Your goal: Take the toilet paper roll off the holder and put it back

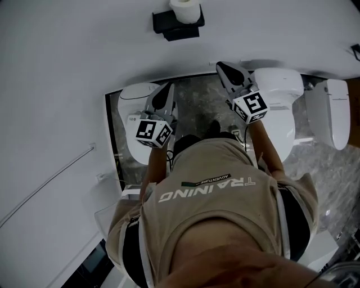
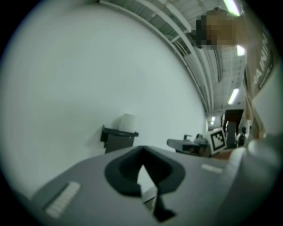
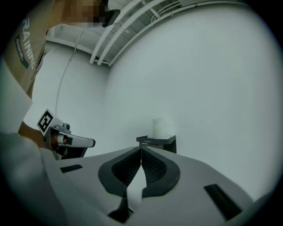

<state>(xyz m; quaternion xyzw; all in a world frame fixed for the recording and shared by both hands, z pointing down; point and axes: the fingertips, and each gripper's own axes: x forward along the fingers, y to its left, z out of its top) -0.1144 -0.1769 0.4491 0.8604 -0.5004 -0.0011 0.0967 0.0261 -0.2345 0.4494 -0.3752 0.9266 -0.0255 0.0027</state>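
The toilet paper roll (image 1: 184,9) is sitting untouched. The right gripper (image 1: 224,68) is holding its jaws pressed together on nothing, and the left gripper (image 1: 167,90) is doing likewise; both are pointing at the white wall (image 1: 84,62). Beyond them, well apart from either, the roll is standing upright on top of the black holder (image 1: 177,28). The reach for the roll appears to be just starting. The next move is calling for one gripper to open wide, close in and bracket the roll's sides before lifting.
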